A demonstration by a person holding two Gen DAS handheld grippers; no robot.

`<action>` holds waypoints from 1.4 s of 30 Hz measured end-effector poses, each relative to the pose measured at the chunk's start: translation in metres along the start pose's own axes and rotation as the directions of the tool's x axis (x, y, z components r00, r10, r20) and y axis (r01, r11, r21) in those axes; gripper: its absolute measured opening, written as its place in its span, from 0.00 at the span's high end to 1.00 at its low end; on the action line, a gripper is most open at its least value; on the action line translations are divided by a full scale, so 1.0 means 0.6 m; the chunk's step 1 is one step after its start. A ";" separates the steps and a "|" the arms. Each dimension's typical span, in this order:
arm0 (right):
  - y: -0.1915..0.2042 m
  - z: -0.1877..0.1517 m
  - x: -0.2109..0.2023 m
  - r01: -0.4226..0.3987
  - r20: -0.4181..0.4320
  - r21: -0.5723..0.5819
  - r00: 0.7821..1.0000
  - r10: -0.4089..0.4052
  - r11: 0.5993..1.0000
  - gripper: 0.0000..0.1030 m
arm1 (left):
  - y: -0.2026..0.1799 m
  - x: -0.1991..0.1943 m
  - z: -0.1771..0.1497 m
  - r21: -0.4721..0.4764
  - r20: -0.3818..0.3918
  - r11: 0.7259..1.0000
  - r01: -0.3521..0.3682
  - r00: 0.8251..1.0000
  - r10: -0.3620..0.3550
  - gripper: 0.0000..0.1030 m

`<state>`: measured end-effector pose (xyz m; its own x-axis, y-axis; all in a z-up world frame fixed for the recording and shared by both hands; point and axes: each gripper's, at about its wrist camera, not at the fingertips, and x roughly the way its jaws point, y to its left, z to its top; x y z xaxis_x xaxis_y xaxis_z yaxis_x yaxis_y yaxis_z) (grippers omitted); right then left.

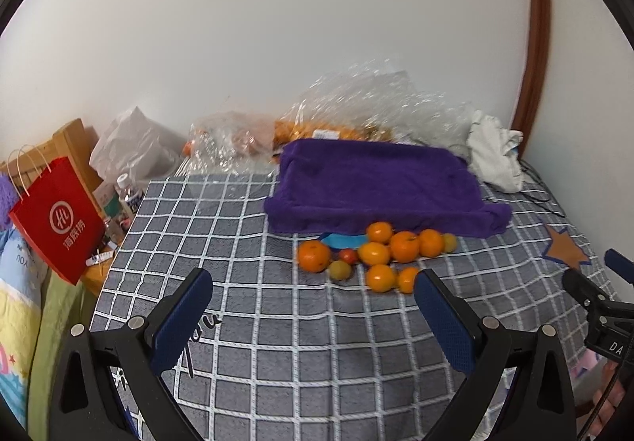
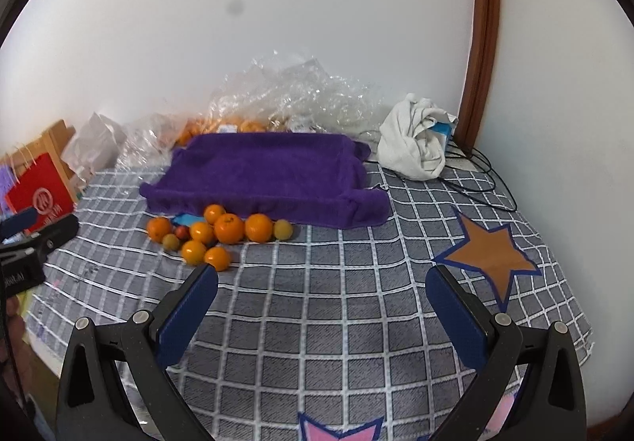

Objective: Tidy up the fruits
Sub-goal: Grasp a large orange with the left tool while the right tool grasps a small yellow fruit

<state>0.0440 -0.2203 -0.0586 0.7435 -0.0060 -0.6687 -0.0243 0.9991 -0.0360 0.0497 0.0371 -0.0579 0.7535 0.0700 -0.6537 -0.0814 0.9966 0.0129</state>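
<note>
Fruits (image 1: 376, 256) by purple towel (image 1: 376, 183), bags (image 1: 356, 108) behind.

The right gripper (image 2: 321, 282) hangs over the checked blanket (image 2: 317, 322), its blue-padded fingers (image 2: 190, 312) spread wide and empty. Ahead, a cluster of oranges (image 2: 228, 229) and smaller yellowish fruits (image 2: 283, 230) lies against the front edge of a purple towel (image 2: 265, 171). An orange star patch (image 2: 489, 249) sits to the right.

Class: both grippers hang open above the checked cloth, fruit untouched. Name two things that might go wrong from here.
1. The fruit pile lies loose and touching; gripping one orange may set its neighbours rolling.
2. The small greenish fruit sit tight against oranges, so wide jaws might catch two at once.
</note>
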 end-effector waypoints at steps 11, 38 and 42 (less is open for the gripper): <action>0.024 -0.007 0.131 -0.060 -0.026 -0.060 0.998 0.058 0.996 0.00 | 0.045 0.122 -0.014 -0.016 -0.107 1.000 -0.008 0.994 0.007 0.13; 0.043 0.022 0.343 -0.248 -0.223 -0.009 0.945 0.240 0.969 0.55 | 0.105 0.226 -0.025 -0.108 -0.204 0.993 0.038 0.977 -0.059 0.25; 0.047 0.034 0.356 -0.247 -0.223 -0.010 0.945 0.239 0.969 0.55 | 0.110 0.231 -0.025 -0.126 -0.210 0.991 0.035 0.976 -0.061 0.25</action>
<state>0.2155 -0.1928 -0.1874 0.5483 0.2231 -0.8060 -0.2142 0.9691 0.1225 0.1391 0.1117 -0.1593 0.6031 -0.0015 -0.7976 -0.1366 0.9850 -0.1052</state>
